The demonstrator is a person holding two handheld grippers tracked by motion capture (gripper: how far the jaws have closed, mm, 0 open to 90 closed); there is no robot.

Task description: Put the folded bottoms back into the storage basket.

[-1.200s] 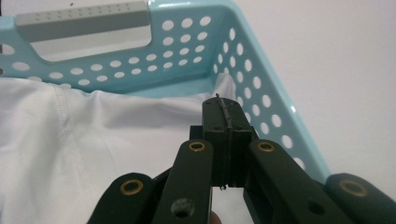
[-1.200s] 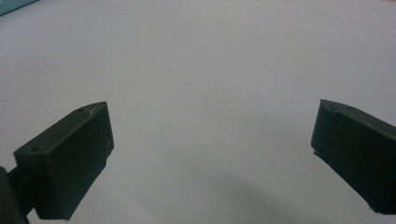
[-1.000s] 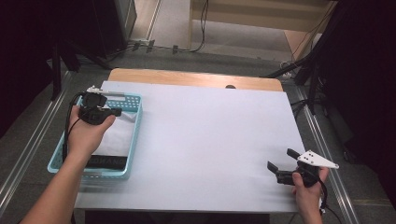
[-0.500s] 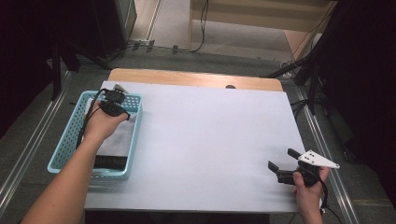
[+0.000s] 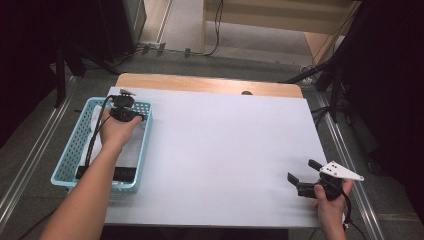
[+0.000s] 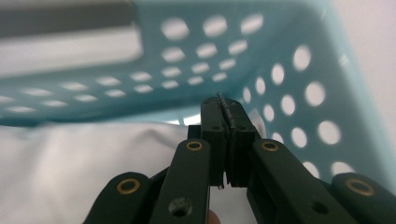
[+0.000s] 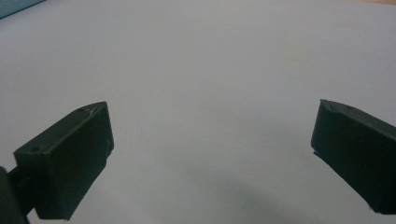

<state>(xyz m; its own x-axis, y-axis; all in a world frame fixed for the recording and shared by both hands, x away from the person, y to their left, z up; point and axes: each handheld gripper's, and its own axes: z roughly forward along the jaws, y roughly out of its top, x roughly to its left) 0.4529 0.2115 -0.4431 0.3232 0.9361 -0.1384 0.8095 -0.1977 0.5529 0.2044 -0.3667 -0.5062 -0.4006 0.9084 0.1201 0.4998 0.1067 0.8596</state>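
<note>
Turquoise basket point(image 6: 299, 56) wall up close, left hand-held gripper point(image 6: 226, 105) pressed together, right hand-held gripper point(image 7: 210, 154) spread.

No readable txt, labels, brands or nos. on anything here.

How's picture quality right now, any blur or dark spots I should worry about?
High view: table evenly lit, surroundings dark. Left gripper view: left claw fairly sharp, basket wall and white cloth soft. Right gripper view: right claw slightly blurred, faint shadow on the white surface.
</note>
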